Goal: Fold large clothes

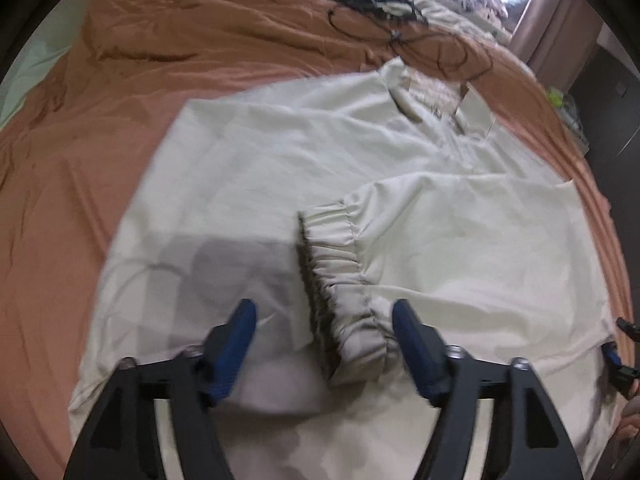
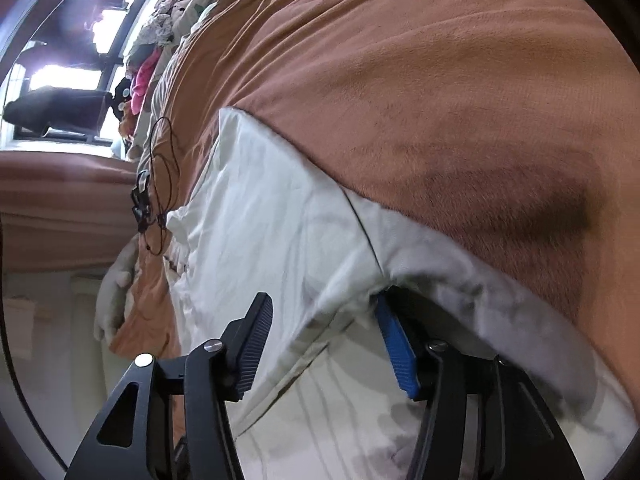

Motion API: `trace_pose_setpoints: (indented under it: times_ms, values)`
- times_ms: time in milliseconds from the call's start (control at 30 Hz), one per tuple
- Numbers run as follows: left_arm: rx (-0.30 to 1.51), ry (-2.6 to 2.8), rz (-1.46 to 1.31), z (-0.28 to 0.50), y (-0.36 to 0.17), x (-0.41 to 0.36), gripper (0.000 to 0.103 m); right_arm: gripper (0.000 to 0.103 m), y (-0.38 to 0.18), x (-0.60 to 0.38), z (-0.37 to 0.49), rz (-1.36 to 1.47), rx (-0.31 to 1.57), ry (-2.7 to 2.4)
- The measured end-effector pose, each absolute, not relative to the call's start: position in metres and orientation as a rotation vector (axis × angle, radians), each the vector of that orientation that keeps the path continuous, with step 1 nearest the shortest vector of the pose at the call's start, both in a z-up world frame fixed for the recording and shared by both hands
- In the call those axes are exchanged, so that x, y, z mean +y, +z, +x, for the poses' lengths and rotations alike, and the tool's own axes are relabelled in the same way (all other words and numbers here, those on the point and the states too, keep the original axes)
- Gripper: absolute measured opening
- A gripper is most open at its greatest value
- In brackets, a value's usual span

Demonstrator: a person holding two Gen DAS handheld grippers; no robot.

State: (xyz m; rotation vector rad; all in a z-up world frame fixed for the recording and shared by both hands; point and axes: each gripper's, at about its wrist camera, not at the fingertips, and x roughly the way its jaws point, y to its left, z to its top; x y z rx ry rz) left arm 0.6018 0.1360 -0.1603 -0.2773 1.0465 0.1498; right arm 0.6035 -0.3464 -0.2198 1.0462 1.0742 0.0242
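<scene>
Spread wide, the left gripper (image 1: 324, 320) straddles the folded-in sleeve cuff (image 1: 344, 292); the right gripper (image 2: 324, 316), also spread, flanks the jacket (image 1: 320, 152) hem. Body folds remain.

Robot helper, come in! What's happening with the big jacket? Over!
Left gripper open over sleeve cuff. Right gripper open, straddling jacket edge. Black cord beyond collar.

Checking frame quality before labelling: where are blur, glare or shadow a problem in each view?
Left wrist view: motion blur smears the cream jacket, and the left tool casts grey shadows on it. Right wrist view: the window is blown out, and fisheye bends the brown blanket.
</scene>
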Motion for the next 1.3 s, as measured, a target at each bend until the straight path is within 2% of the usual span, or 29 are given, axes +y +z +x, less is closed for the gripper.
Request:
trace_pose_setpoints:
  times_ms: [200, 333, 467, 600, 833, 967, 1300]
  values:
    - [0.995, 0.147, -0.303, 0.557, -0.132, 0.147, 0.081, 0.057, -0.198, -0.336, 0.585, 1.004, 1.076, 0.057]
    - [0.961, 0.161, -0.3, 0.528, -0.115, 0.152, 0.084, 0.067, -0.177, -0.323, 0.57, 0.984, 1.064, 0.168]
    - [0.937, 0.174, -0.323, 0.498, -0.099, 0.162, 0.085, 0.088, -0.149, -0.313, 0.55, 0.893, 1.029, 0.194]
    - [0.898, 0.183, -0.345, 0.461, -0.079, 0.172, 0.086, 0.093, -0.128, -0.309, 0.53, 0.843, 1.002, 0.203]
    - [0.832, 0.187, -0.362, 0.399, -0.052, 0.179, 0.093, 0.103, -0.121, -0.29, 0.479, 0.731, 1.002, 0.207]
    - [0.796, 0.192, -0.367, 0.365, -0.041, 0.183, 0.1, 0.103, -0.11, -0.285, 0.452, 0.652, 0.99, 0.188]
    - [0.751, 0.207, -0.409, 0.283, -0.043, 0.199, 0.101, 0.103, -0.081, -0.307, 0.38, 0.638, 0.913, 0.246]
